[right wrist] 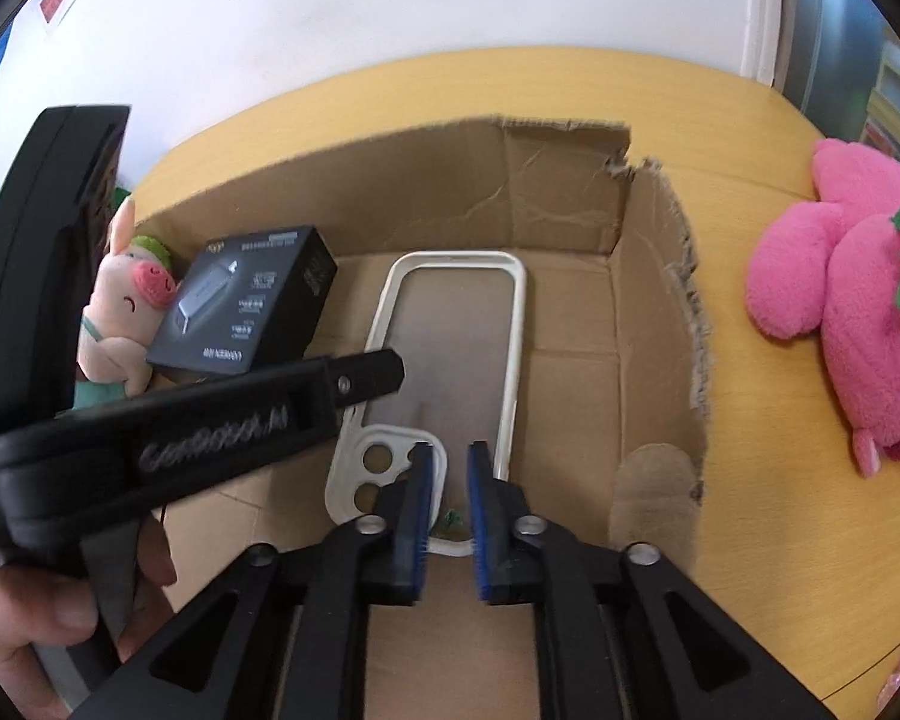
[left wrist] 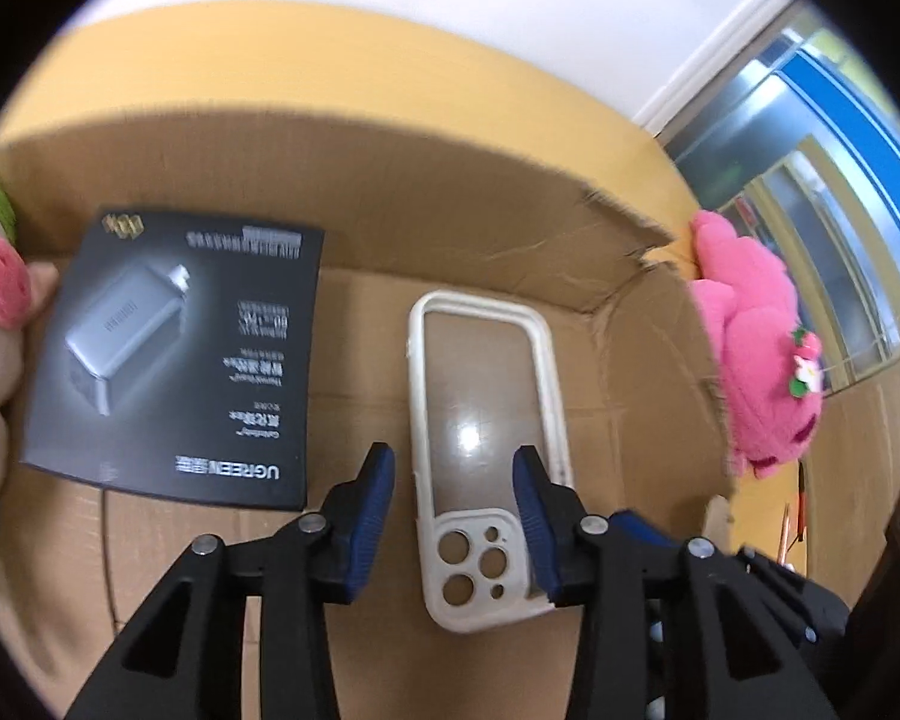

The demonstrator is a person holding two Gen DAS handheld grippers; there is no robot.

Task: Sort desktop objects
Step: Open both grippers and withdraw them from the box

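Phone case [left wrist: 486,420]: white-rimmed, clear-backed, lying flat on the floor of the box, camera cutouts toward the grippers.
Left gripper [left wrist: 453,462]: fingers wide apart, one on each side of the case's lower half, gripping nothing.
Right gripper [right wrist: 450,462]: fingers slightly apart, empty, over the case's camera end.
Charger box [left wrist: 180,354]: black, just left of the case.
Pig toy [right wrist: 123,312]: beside the charger box.
Box [right wrist: 654,312]: cardboard, torn rim, on the table [right wrist: 750,138].
Pink plush [right wrist: 858,312]: on the table, outside the box.

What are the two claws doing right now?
Left claw: open over the phone case, holding nothing.
Right claw: open, narrow gap, holding nothing.
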